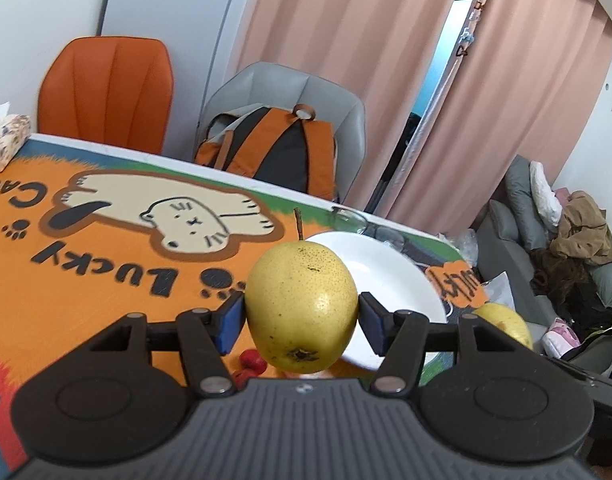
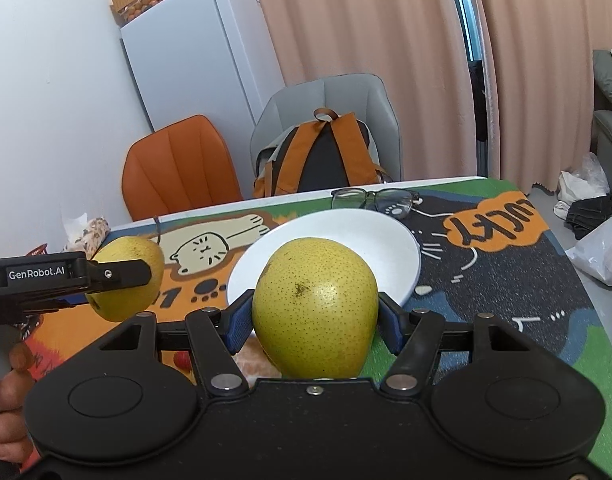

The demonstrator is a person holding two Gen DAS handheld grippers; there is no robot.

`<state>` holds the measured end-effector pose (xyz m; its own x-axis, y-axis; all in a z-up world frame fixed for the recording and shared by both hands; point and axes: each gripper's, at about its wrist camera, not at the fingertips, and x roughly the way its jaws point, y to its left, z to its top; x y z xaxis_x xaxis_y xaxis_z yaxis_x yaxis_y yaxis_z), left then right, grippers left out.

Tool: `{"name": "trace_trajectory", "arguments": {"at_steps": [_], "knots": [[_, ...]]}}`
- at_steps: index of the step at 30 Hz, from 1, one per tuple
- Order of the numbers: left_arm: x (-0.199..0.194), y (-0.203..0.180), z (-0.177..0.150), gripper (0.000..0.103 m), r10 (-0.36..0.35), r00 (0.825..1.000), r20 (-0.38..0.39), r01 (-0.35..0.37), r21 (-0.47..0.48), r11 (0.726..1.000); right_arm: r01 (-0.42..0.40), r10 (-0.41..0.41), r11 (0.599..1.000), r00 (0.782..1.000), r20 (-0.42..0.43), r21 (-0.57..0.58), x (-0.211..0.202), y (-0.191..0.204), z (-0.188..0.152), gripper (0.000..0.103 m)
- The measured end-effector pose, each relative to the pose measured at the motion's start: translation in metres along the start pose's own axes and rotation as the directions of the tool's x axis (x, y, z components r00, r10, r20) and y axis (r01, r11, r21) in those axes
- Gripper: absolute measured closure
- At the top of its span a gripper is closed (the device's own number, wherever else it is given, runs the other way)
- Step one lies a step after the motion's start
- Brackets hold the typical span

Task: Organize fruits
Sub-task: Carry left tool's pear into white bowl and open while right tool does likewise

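Behind both gripped pears, white plate point(image 2: 390, 240) sits empty on table.

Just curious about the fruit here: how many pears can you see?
2. One pear with a stem is clamped in the left gripper; the other pear is clamped in the right gripper, before the white plate. More may be hidden.

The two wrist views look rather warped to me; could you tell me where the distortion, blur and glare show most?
Left wrist view: the table edge and curtain bow strongly, the mat print is softly blurred, and a small highlight sits on the stemmed pear. Right wrist view: the fridge leans, corners darken, the second pear is sharp, with mild sheen on the white plate.
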<state>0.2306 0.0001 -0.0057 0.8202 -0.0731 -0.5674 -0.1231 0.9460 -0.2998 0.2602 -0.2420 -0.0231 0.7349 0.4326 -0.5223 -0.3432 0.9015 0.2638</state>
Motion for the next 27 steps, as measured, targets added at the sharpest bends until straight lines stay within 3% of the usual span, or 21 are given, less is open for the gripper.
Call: {"name": "trace_trajectory", "arguments": {"at_steps": [12, 27], "knots": [[0.042, -0.020, 0.012, 0.043, -0.039, 0.999, -0.030, 0.040, 0.027, 0.999, 0.018, -0.018, 0.999, 1.000, -0.003, 0.041, 0.038, -0.009, 0.019, 0.041], [0.105, -0.025, 0.008, 0.043, 0.002, 0.991, -0.134, 0.002, 0.031, 1.000, 0.011, -0.006, 0.994, 0.999, -0.047, 0.112, 0.099, -0.030, 0.005, 0.041]]}}
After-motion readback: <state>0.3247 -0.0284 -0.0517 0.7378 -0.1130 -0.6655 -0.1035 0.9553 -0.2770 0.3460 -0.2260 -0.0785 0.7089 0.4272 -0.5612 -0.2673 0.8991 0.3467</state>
